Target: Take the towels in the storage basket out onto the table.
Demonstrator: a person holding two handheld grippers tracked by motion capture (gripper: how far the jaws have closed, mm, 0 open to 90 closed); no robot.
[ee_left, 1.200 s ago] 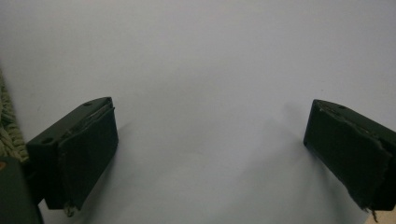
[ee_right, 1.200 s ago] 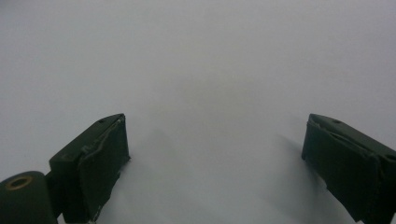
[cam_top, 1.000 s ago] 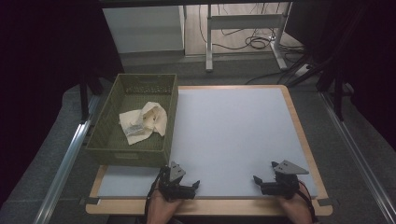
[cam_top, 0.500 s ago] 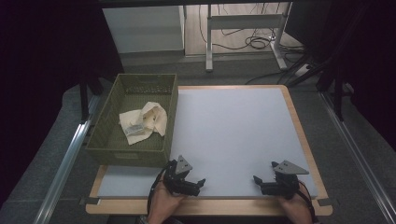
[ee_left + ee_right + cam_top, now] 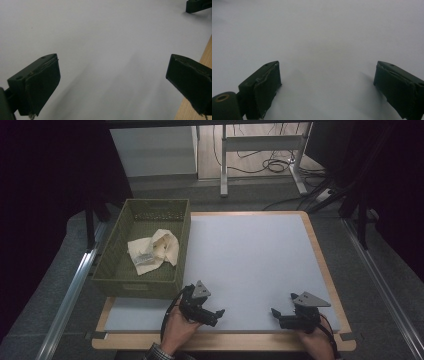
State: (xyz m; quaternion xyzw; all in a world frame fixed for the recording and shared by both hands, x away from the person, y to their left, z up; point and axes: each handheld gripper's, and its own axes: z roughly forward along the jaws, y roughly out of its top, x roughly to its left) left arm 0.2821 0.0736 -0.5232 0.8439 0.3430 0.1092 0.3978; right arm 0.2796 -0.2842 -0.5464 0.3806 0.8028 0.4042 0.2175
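Left gripper (image 5: 212,312) swung, seemingly pointing right

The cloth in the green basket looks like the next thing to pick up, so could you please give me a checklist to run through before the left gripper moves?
1. Left gripper open: ok, jaws stand wide apart in the left gripper view.
2. Left gripper empty: ok.
3. Right gripper open and empty: ok.
4. Cream cloth reachable: ok, it lies crumpled and uncovered in the green basket.
5. Path over the near basket wall: cannot tell.
6. Something wrapped in the cloth: cannot tell.
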